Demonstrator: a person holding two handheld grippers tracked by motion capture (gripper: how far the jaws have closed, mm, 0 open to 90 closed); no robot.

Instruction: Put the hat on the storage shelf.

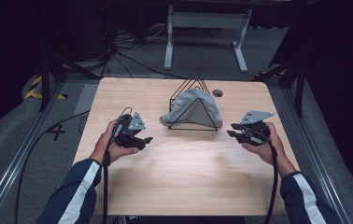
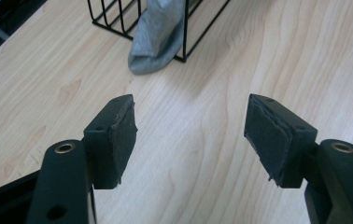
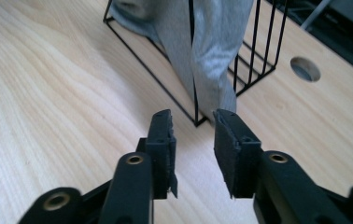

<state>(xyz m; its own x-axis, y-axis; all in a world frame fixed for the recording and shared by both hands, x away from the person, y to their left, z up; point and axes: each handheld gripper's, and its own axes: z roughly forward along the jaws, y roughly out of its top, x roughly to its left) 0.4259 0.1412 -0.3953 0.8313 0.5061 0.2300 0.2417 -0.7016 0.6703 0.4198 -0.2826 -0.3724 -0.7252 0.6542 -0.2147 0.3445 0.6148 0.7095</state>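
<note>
Seemingly nothing is gripped yet: the left gripper [image 1: 137, 135] has wide jaws, the right gripper [image 1: 240, 132] narrow, empty ones. Toward the table's [image 1: 179, 172] far edge, a grey cloth [image 1: 191, 105] drapes a black wire rack [image 1: 194, 105]; pulling it off probably comes next.

Pale wood worktop [image 1: 184, 168] with a wire rack and a grey cloth.

The worktop has rounded corners and light grain, and it takes up the middle of the high view. A black wire rack [image 1: 191, 122] of triangular frames stands on it just above the frame's centre. A grey cloth [image 1: 191, 105] hangs over the rack, its lower edge spilling onto the wood at the rack's left. A small round hole [image 1: 217, 93] sits in the surface just right of the rack's top.
</note>
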